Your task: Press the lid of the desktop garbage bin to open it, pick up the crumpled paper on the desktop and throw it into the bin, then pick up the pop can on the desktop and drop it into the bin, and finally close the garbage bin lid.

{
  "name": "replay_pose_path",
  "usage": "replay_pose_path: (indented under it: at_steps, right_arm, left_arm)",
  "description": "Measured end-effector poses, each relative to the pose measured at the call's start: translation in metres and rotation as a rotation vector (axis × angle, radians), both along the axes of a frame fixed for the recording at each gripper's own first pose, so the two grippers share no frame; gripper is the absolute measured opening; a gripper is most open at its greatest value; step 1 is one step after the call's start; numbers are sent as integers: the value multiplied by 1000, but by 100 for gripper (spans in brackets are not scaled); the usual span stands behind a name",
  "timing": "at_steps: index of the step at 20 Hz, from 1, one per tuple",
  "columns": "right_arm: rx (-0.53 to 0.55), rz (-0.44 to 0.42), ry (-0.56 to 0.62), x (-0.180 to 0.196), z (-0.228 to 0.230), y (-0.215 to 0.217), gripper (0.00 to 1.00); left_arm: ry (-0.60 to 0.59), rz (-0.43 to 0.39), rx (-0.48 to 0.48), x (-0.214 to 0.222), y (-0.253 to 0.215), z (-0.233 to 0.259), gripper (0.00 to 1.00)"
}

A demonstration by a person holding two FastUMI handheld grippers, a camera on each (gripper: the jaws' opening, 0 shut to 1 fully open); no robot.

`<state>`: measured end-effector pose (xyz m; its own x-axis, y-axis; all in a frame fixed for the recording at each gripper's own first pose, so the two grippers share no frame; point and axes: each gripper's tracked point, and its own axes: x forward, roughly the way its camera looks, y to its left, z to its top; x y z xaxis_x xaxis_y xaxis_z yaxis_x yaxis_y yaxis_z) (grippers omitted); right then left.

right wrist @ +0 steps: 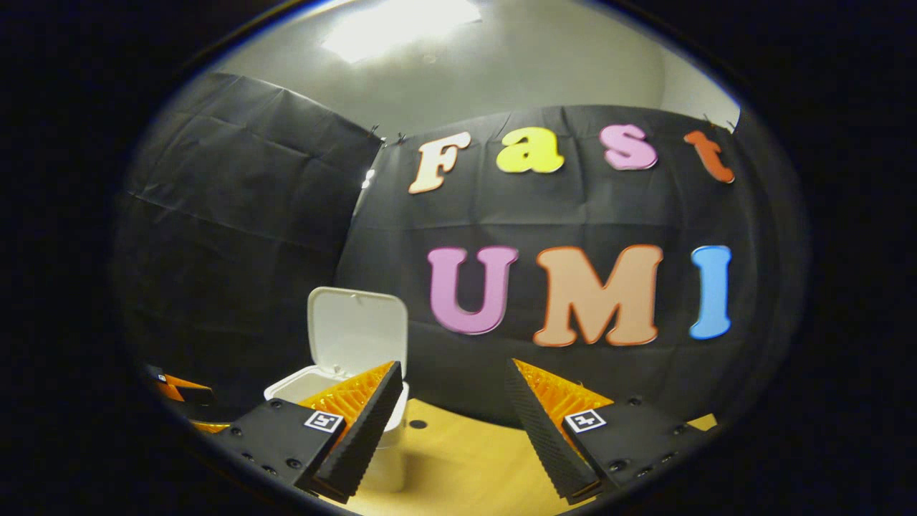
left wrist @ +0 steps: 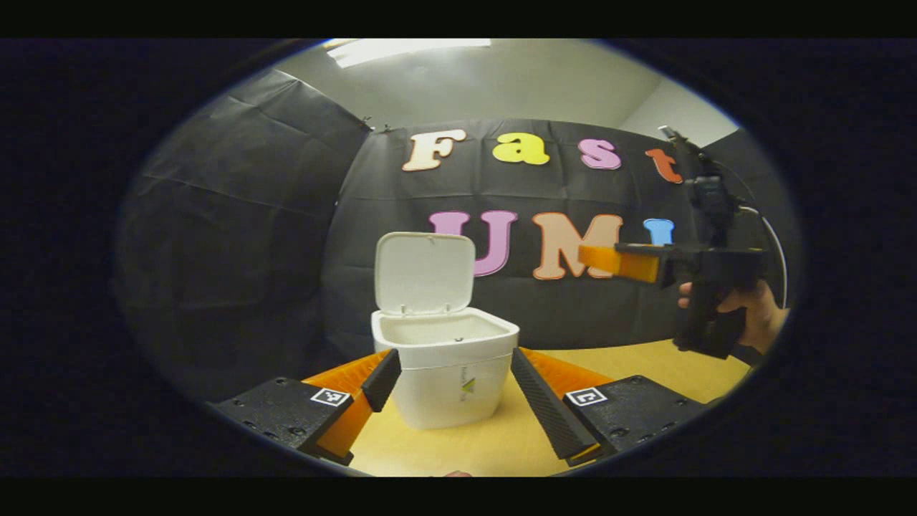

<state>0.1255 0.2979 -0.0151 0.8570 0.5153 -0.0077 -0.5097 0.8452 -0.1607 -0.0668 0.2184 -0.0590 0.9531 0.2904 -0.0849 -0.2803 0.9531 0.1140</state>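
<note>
White bin (left wrist: 451, 383) (lid (left wrist: 424, 274) white too); tan wood desktop (left wrist: 494, 448).

No legible text is showing. A small logo is sitting on the garbage bin (left wrist: 451, 373), too blurred to read; square coded markers are riding on both grippers' finger mounts.

A recording booth: black cloth walls (right wrist: 236, 186), wooden desktop (left wrist: 645, 365), ceiling light panel (right wrist: 401, 21).
</note>
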Motion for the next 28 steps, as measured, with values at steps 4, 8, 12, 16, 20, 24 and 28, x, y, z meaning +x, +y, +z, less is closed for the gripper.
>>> replay_pose_path:
  at_steps: [4, 8, 12, 16, 20, 24, 28]
  right_arm:
    - [-48, -200, -59, -12, 15, -137, 96]
    - [-36, -356, -36, -33, 15, -247, 100]
    - [-38, -502, 25, -52, -6, -339, 96]
    - [-53, -595, 85, -68, -23, -395, 96]
    - [-111, -634, 106, -83, -35, -417, 96]
    - [-147, -620, 133, -92, -39, -417, 96]
    - [-143, -572, 145, -96, -42, -397, 96]
  left_arm:
    - [22, -115, -23, 36, -64, -32, 94]
    - [68, -190, -30, 66, -121, -77, 94]
    - [136, -230, -41, 82, -163, -138, 94]
    - [190, -203, 0, 89, -169, -196, 94]
    - [274, -135, -30, 93, -160, -256, 95]
    - [389, -108, -27, 98, -157, -302, 100]
    - [370, -121, -31, 106, -157, -280, 75]
